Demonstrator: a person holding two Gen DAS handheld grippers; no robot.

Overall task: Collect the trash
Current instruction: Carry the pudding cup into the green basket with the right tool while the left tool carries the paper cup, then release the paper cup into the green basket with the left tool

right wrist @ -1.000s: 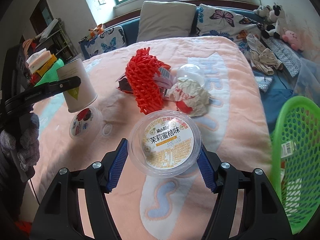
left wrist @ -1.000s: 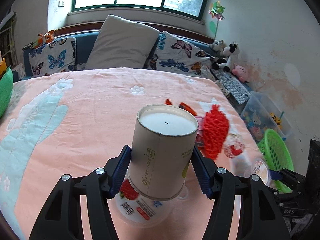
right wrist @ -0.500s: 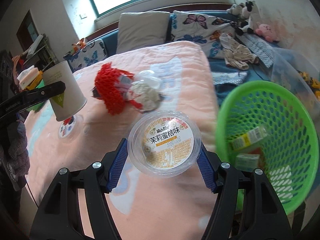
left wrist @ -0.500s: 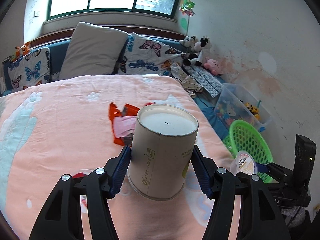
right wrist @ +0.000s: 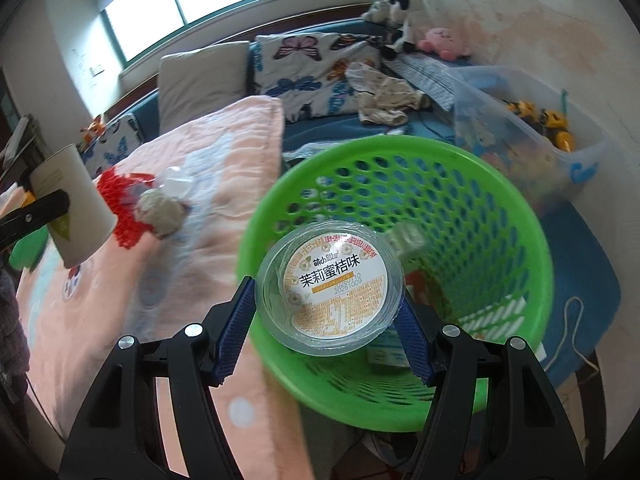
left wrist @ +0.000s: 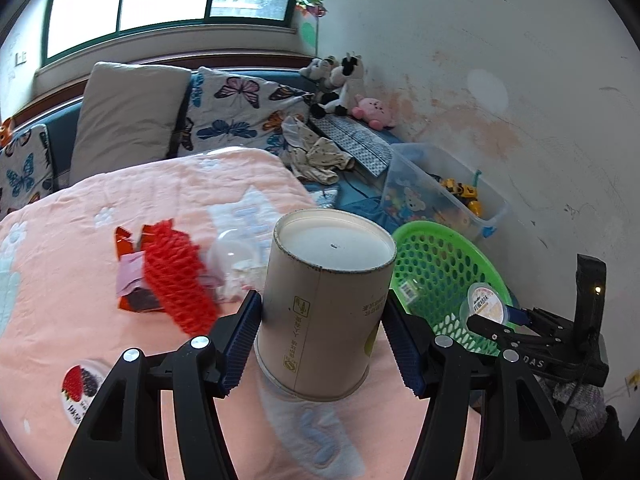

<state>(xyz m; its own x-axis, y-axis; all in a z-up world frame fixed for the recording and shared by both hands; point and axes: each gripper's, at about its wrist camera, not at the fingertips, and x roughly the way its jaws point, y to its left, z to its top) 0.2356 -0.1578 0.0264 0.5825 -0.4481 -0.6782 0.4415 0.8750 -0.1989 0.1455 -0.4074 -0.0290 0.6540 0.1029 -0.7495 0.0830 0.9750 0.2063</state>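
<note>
The right gripper (right wrist: pixel 326 312) clamps a clear plastic cup (right wrist: pixel 329 293) (printed label up) over the green basket (right wrist: pixel 516 216), which holds small cartons. The left gripper (left wrist: pixel 320 340) grips an upturned paper cup (left wrist: pixel 324 304) above the pink blanket (left wrist: pixel 80 216).

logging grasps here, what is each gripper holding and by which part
The left gripper clamps the upside-down paper cup by its side walls. The right gripper clamps the clear plastic cup by its sides, above the green basket.
</note>
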